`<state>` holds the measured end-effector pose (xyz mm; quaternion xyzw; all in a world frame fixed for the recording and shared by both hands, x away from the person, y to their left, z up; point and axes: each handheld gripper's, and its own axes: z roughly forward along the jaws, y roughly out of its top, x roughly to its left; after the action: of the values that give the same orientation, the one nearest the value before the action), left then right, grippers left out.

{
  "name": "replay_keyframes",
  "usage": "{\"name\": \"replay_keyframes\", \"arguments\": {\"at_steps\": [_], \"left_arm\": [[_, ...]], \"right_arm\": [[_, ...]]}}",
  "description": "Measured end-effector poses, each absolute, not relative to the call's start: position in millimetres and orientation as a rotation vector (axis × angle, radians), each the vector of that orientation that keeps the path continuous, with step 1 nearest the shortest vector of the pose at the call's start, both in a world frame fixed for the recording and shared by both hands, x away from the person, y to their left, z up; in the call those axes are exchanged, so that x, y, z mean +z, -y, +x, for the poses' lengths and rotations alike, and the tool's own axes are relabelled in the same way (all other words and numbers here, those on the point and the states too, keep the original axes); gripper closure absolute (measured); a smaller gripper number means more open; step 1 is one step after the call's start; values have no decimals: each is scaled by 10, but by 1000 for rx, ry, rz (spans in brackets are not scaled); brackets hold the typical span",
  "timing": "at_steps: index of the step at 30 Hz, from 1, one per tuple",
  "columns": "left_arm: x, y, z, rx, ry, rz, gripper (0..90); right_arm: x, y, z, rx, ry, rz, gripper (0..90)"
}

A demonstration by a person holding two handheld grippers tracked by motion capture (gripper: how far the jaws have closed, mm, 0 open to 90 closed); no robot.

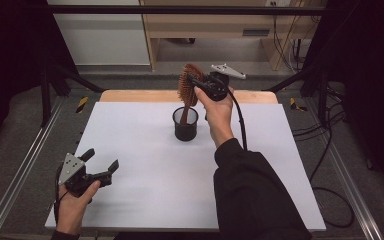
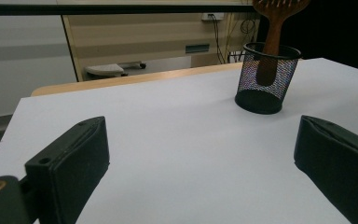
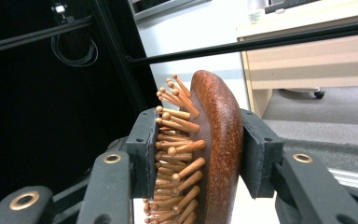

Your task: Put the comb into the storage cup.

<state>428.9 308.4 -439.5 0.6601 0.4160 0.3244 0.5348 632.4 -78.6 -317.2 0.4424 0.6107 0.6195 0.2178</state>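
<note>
Hairbrush [image 1: 187, 85] upright, handle down

A white tabletop [image 1: 145, 200] lay over a wooden table whose light edge [image 1: 130, 95] showed along the far side. Black frame bars [image 1: 180, 9] crossed above and metal rails [image 1: 15, 185] ran along the grey floor. Beyond stood a light wooden desk [image 1: 205, 25] and a white cabinet [image 1: 100, 40]. Black cables [image 1: 330, 150] trailed over the floor at the right, near yellow-and-black tape marks [image 1: 82, 104].
</note>
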Motion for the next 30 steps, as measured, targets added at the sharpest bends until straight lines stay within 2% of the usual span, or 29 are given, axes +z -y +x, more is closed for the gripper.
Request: {"name": "replay_keyframes", "arguments": {"at_steps": [30], "left_arm": [[-4392,-3078,4290,765,-989,1575,33]], "right_arm": [[-3406,721,6391,1695,-1727,1285,534]]}}
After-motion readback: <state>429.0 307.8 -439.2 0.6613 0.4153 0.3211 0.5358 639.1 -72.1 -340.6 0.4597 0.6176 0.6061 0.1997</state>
